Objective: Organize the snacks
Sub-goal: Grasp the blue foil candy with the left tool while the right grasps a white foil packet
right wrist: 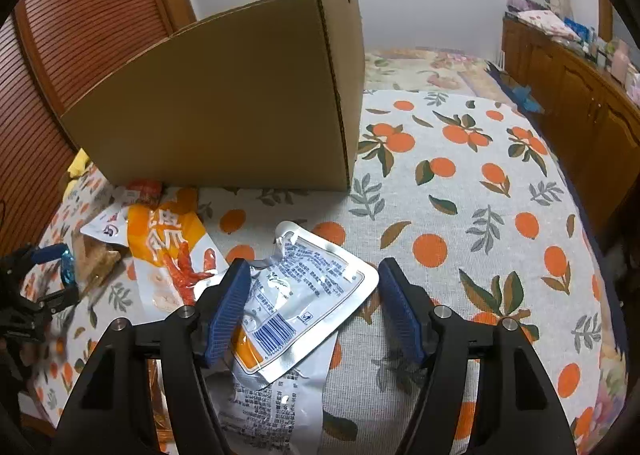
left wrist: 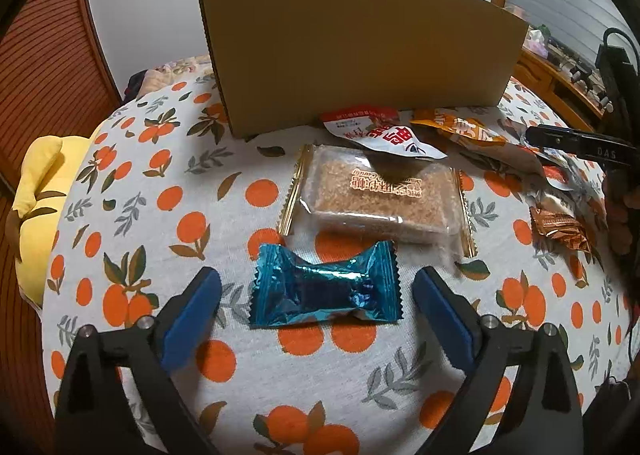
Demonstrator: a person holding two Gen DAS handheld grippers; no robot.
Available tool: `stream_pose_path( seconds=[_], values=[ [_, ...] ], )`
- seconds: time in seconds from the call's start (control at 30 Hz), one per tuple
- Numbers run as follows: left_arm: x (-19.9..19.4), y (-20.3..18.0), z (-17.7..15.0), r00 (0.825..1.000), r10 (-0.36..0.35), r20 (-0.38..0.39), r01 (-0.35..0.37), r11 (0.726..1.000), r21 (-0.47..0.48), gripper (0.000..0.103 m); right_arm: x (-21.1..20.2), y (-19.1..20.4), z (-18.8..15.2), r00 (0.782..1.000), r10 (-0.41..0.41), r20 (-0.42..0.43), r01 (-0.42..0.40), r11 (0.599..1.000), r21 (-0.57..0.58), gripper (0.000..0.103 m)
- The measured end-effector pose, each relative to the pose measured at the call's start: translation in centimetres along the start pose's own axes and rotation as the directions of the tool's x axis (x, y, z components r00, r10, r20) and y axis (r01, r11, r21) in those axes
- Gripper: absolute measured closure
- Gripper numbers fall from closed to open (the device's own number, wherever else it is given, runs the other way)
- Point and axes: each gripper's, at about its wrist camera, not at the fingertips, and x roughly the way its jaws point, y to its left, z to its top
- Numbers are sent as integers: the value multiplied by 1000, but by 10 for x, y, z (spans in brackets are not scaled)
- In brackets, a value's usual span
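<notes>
Left gripper [left wrist: 316, 297] is seen with its blue-padded fingers [left wrist: 192, 315] spread wide, clear gaps on both sides of the teal foil-wrapped candy [left wrist: 325, 290] lying flat between them; nothing is gripped. The candy rests on the white cloth printed with oranges and leaves [left wrist: 160, 191] (what lies under the cloth cannot be told).

Just beyond the candy, a clear-wrapped brown crumbly bar with gold crimped ends [left wrist: 372, 199] is laid flat. A red-and-white snack pouch [left wrist: 376, 131] overlaps its far edge, and an orange snack pouch [left wrist: 460, 127] sits beside that. A small copper foil packet [left wrist: 560, 229] is seen off to the right. A plain brown cardboard box [left wrist: 360, 51] stands upright behind the pile.

Right gripper [right wrist: 314, 299] is held at a medium opening over a silver foil pouch with barcode and printed text [right wrist: 308, 287]. The left finger [right wrist: 228, 311] overlaps the pouch edge; contact cannot be told. The right finger stands clear of it, so no grip is shown. A second silver pouch [right wrist: 276, 403] lies beneath.
</notes>
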Motion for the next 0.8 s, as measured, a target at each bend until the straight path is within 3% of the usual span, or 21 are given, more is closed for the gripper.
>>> stream_pose_path(
  seconds=[0.27,0.4,0.6,0.7,0.8],
  values=[
    [2,2,2,1000,4,-12,-4,1000,-13,3,0,0,1,1000,5,0,-5,1000,4,34],
    [-1,5,3,1000,2,15,-1,1000,-21,21,0,0,0,1000,7,1,-7,1000,6,34],
    [-7,13,2,999,15,45,-13,999,-43,59,0,1,0,1000,6,0,-6,1000,0,34],
    [-9,15,0,999,5,54,-2,999,-54,66,-1,2,0,1000,7,-2,-7,1000,-7,34],
    [-10,16,-1,998,-3,59,6,998,-55,66,-1,3,1,1000,11,-13,-11,1000,-11,34]
  ],
)
